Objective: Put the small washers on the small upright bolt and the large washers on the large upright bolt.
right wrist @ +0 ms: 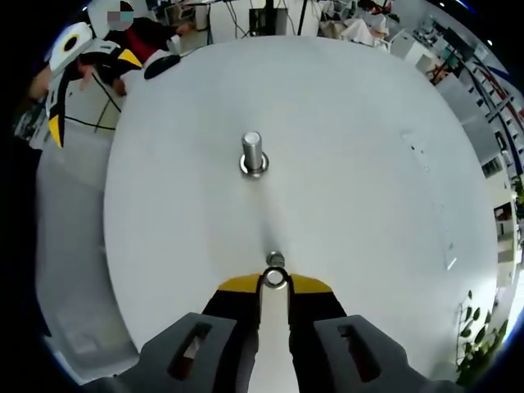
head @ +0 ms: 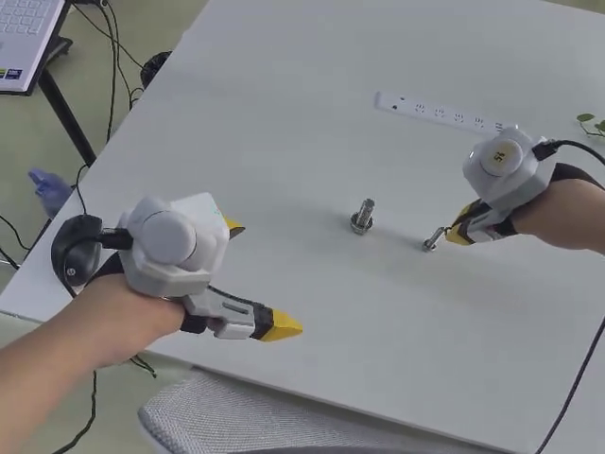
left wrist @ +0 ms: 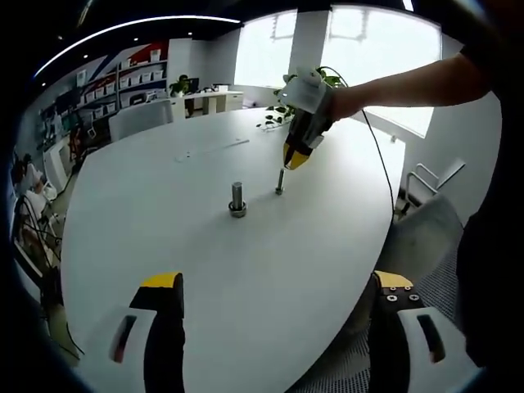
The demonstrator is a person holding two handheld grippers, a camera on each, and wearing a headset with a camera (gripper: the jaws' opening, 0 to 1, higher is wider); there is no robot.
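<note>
My right gripper (right wrist: 276, 283) has its jaws drawn almost together on a small washer (right wrist: 276, 278), a little ring pinched between the yellow tips. The small upright bolt (right wrist: 276, 260) stands directly in front of those tips, its top just beside the washer. I cannot tell whether the two touch. The large upright bolt (right wrist: 253, 153) stands farther ahead along the same line, apart from the small one, with a wider ring at its foot. Both bolts stand on the white table (head: 284, 113), with a power strip (head: 440, 113) lying well beyond them.

My left gripper (left wrist: 276, 282) hangs over the near edge of the table with its jaws spread wide and nothing between them. From there both bolts are well ahead, the large one nearer to it.
</note>
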